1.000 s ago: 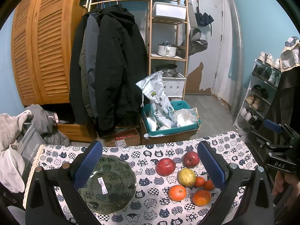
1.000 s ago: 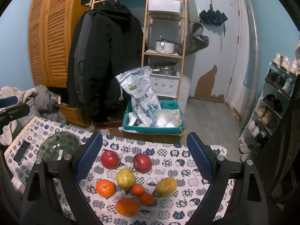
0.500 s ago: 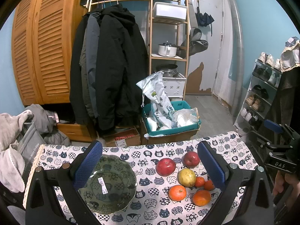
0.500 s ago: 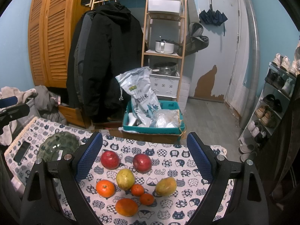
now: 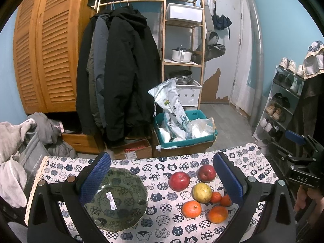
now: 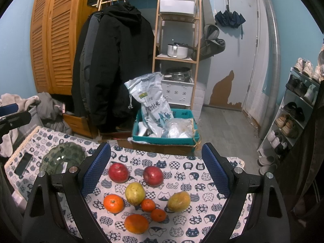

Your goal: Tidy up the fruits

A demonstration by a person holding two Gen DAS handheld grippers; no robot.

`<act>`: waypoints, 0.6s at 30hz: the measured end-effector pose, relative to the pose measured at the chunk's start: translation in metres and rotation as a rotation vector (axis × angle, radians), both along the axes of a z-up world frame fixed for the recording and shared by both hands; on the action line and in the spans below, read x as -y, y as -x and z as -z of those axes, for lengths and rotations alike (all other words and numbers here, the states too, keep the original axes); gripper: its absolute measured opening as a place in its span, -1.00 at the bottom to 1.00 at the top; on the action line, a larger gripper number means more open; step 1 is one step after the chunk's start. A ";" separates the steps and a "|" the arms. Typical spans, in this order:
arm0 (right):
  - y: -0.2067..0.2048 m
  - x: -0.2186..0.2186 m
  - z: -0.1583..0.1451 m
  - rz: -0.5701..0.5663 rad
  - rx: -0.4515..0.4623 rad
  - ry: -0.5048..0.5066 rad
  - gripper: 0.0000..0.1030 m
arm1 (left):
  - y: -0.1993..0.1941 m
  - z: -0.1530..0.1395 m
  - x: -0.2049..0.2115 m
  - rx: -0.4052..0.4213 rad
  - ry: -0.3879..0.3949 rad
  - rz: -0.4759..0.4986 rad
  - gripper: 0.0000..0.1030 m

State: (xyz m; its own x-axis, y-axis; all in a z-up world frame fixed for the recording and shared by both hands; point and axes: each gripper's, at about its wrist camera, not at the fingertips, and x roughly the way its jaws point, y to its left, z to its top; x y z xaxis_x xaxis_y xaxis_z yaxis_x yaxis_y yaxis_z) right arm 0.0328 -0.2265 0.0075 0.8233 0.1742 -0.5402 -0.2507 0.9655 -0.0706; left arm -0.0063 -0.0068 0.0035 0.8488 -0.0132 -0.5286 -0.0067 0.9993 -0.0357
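Fruit lies on a cat-print tablecloth (image 6: 182, 168): two red apples (image 6: 118, 172) (image 6: 153, 176), a yellow-green pear (image 6: 135, 193), a mango (image 6: 179, 201), two large oranges (image 6: 113, 203) (image 6: 136, 223) and two small tangerines (image 6: 148, 205) (image 6: 158, 215). A dark green glass plate (image 5: 116, 199) with a sticker sits left of the fruit, empty. My left gripper (image 5: 162, 180) is open above the plate and apples. My right gripper (image 6: 156, 169) is open above the fruit cluster. Both are empty.
A black phone (image 6: 23, 163) lies at the table's left end. Beyond the far table edge stand a teal crate (image 6: 165, 139) with a rice bag, hanging coats (image 6: 113, 64), a wooden shelf (image 6: 176, 40) and a shoe rack (image 6: 293, 111). The other gripper (image 5: 299, 166) shows at right.
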 end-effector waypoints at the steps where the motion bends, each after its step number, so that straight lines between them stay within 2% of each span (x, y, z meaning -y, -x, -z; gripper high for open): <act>1: 0.000 0.000 0.000 0.000 0.000 0.000 0.74 | 0.000 0.000 0.001 0.000 0.000 -0.001 0.99; 18: 0.000 -0.001 -0.001 0.001 -0.001 0.002 0.74 | -0.003 -0.003 -0.004 -0.005 0.016 -0.002 0.99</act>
